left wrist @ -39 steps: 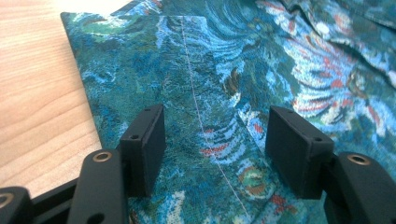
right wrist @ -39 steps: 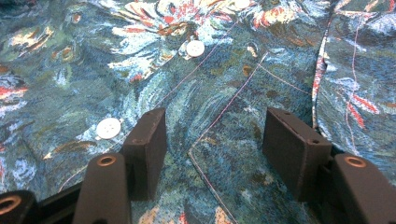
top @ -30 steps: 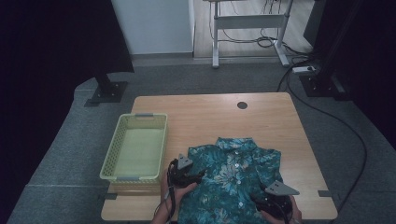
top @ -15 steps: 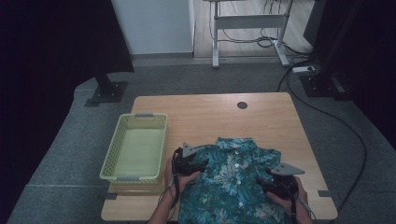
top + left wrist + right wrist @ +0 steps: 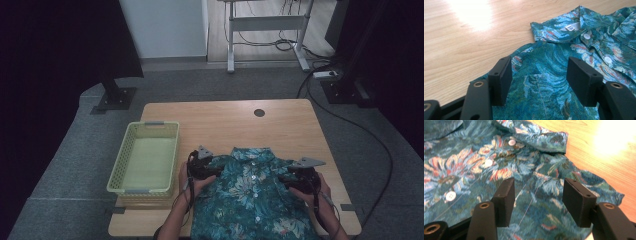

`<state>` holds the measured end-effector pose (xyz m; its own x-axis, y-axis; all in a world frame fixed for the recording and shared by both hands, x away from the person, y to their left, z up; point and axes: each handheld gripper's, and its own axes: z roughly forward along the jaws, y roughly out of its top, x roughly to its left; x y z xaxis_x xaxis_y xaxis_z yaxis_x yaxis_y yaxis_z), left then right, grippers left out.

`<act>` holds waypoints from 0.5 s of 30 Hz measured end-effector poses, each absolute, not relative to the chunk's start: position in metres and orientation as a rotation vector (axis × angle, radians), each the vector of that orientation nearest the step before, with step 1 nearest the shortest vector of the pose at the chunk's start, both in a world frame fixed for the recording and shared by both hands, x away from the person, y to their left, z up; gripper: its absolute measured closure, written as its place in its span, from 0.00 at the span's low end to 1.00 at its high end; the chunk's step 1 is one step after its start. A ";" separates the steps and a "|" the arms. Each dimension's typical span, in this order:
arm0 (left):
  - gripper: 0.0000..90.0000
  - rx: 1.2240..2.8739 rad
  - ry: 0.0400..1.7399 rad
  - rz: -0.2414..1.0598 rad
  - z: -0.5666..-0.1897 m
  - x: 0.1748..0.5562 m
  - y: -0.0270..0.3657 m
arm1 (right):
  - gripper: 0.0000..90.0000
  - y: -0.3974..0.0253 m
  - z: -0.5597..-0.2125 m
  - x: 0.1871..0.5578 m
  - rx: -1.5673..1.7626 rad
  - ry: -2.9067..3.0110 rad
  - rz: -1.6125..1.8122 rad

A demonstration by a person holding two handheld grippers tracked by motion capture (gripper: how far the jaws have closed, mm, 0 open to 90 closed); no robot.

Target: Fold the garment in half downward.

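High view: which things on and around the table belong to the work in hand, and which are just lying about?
In the work:
- floral shirt, spread flat on the table
- left gripper, open over one shoulder
- right gripper, open over the other shoulder

Lying about:
- green basket, empty, beside the shirt
- power strip on the floor
- desk frame beyond

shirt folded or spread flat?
Spread flat: the shirt lies front up on the table, buttoned, collar toward the far edge, shoulders out to both sides.
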<state>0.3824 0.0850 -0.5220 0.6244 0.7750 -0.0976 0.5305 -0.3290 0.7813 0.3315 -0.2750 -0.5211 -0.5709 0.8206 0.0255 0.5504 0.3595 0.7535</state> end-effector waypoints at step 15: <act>0.42 2.083 1.027 0.357 -0.539 0.386 0.081 | 0.47 -0.277 -0.531 0.343 1.248 2.286 1.051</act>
